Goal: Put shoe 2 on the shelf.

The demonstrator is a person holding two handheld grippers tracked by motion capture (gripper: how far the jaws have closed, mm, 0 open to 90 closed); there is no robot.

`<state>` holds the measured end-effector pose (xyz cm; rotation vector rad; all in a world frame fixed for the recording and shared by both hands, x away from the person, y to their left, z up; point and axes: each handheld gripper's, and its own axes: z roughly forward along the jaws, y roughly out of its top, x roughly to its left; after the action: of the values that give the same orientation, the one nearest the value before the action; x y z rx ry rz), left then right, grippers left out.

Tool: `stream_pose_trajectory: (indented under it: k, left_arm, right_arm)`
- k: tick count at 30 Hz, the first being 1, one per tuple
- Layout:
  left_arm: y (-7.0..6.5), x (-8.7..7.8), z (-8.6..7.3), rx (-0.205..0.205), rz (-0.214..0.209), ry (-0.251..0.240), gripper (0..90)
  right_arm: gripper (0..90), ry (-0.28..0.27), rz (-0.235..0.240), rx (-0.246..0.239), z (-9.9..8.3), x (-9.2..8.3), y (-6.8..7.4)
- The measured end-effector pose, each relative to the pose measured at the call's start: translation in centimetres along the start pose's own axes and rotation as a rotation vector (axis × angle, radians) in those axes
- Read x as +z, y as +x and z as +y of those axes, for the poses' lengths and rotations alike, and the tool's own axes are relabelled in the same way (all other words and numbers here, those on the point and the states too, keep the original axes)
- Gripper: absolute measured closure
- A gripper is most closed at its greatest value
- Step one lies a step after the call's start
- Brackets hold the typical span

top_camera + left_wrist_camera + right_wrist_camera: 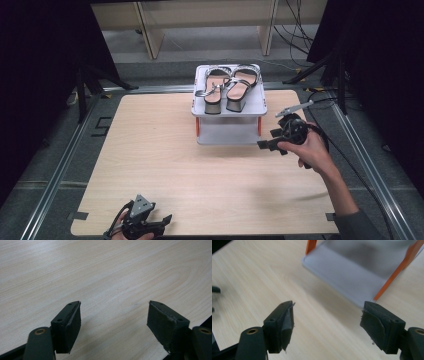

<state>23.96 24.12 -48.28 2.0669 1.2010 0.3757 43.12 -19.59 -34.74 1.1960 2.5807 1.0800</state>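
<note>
Two sandals (229, 88) sit side by side on the top tier of a small white rack (255, 106) at about 12 o'clock on the surface (150, 150), heels toward the person. The right gripper (268, 143) hovers at about 3 o'clock, just beside the rack's lower right corner, jaws spread wide with nothing between them; its own view looks along the pads at the rack's bare bottom shelf (342, 272) and an orange post (395, 275). The left gripper (161, 221) rests at about 7 o'clock near the front edge, jaws likewise wide apart and empty over bare wood (107, 277).

Judging by this, the shoes look already placed and the right hand is clear of the rack. A good finish would keep the cable (350, 165) from snagging the rack's posts, move away level and low without nudging the light frame, and leave both sandals squared on the tier.
</note>
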Motion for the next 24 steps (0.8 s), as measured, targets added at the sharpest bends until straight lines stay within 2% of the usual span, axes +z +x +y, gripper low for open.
stream_pose_trajectory:
  k: [1, 3, 5, 6, 7, 8, 9, 10, 12, 14, 15, 17, 18, 20, 22, 23, 24]
  left_arm:
    - [0.0, 0.0, 0.0, 0.0, 0.0, 0.001, 26.7]
    - [0.0, 0.1, 0.1, 0.013, 0.014, 0.009, 26.7]
    - [-0.1, 0.1, 0.0, 0.011, 0.005, 0.006, 26.7]
    - [-0.1, 0.1, 0.0, 0.019, 0.004, 0.008, 26.7]
    - [0.0, 0.0, -0.2, 0.019, -0.002, 0.013, 26.7]
    - [0.0, 0.0, -0.2, 0.008, -0.001, 0.012, 26.7]
    - [0.1, 0.0, -0.3, 0.011, 0.01, 0.011, 26.6]
    - [0.2, 0.0, -0.3, 0.01, 0.009, 0.01, 26.6]
    - [0.1, -0.1, -0.2, 0.011, 0.01, 0.007, 26.6]
    - [0.0, -0.1, -0.2, 0.015, 0.011, 0.002, 26.6]
    - [0.0, -0.1, -0.2, 0.014, 0.001, 0.001, 26.6]
    - [-0.1, -0.1, -0.2, 0.012, 0.005, 0.006, 26.5]
    - [0.0, -0.1, -0.2, 0.013, 0.007, 0.007, 26.5]
    - [0.0, 0.0, -0.2, 0.017, 0.016, 0.008, 26.4]
    - [0.0, -0.1, -0.2, 0.02, 0.014, 0.004, 26.4]
    - [0.0, -0.1, -0.2, 0.022, 0.014, 0.004, 26.4]
    - [-0.1, -0.1, -0.2, 0.022, 0.014, 0.003, 26.4]
  right_arm:
    - [26.5, 0.013, 0.013, 0.009, -1.1, 0.6, 0.2]
    - [26.5, 0.016, 0.01, 0.015, -1.5, 0.7, 0.3]
    - [26.4, 0.012, 0.009, -0.007, -2.7, 1.3, 0.5]
    - [26.4, 0.03, 0.008, -0.007, -3.0, 1.4, 0.7]
    - [26.2, 0.027, 0.014, -0.051, -3.4, 1.8, 0.6]
    - [25.7, 0.034, 0.006, -0.044, -4.1, 2.1, 0.8]
    - [25.7, 0.038, 0.02, -0.041, -5.2, 2.7, 1.1]
    - [25.7, 0.038, 0.02, -0.041, -5.2, 2.7, 1.1]
    - [27.3, 0.02, 0.01, -0.027, -6.4, 3.2, 1.6]
    - [25.5, 0.045, 0.01, -0.068, -6.9, 3.5, 2.0]
    - [26.6, 0.036, 0.018, -0.057, -7.7, 3.7, 2.7]
    - [26.6, 0.048, 0.026, -0.071, -8.0, 3.8, 2.8]
    - [26.5, 0.074, 0.038, -0.072, -8.3, 4.0, 3.0]
    - [25.8, 0.068, 0.006, -0.085, -9.2, 4.4, 3.4]
    - [25.4, 0.083, -0.002, -0.119, -9.8, 4.7, 3.6]
    - [25.8, 0.081, 0.015, -0.1, -10.1, 4.8, 3.7]
    - [25.9, 0.079, 0.012, -0.09, -10.3, 4.9, 3.8]
